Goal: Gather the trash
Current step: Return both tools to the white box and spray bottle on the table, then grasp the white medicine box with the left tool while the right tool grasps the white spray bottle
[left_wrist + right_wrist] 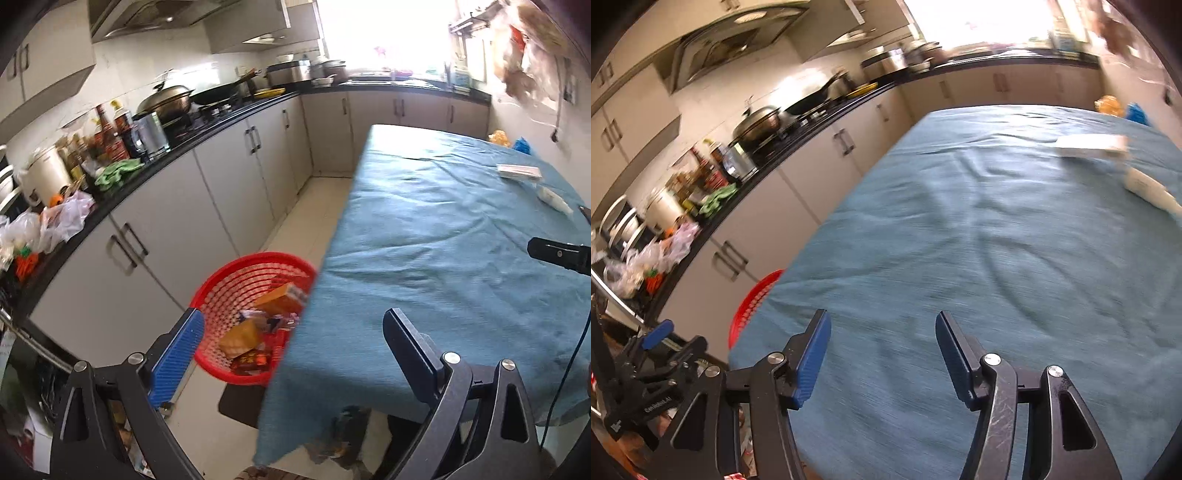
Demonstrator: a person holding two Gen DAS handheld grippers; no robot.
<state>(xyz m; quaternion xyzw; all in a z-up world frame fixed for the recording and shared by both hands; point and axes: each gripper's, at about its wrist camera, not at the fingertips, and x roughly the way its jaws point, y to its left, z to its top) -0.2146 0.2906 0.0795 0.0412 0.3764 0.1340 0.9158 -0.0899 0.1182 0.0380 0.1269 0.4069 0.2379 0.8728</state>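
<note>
- My left claw point(291, 332) stands wide open with nothing between its fingers, over the near corner of the worktop point(443, 240).
- My right claw point(882, 347) is also open and empty, above the blue cloth point(960, 240).
- Red basket point(236, 295) sits on the floor just beside the worktop's left edge; it holds orange boxes point(280, 295) and wrappers.
- Trash left on the cloth, far right side: a flat white box point(1089, 146) and a white tube point(1148, 190) near it.
- Both items lie well apart from either claw.
- Right-wrist view is motion-blurred; labels unreadable.
</note>
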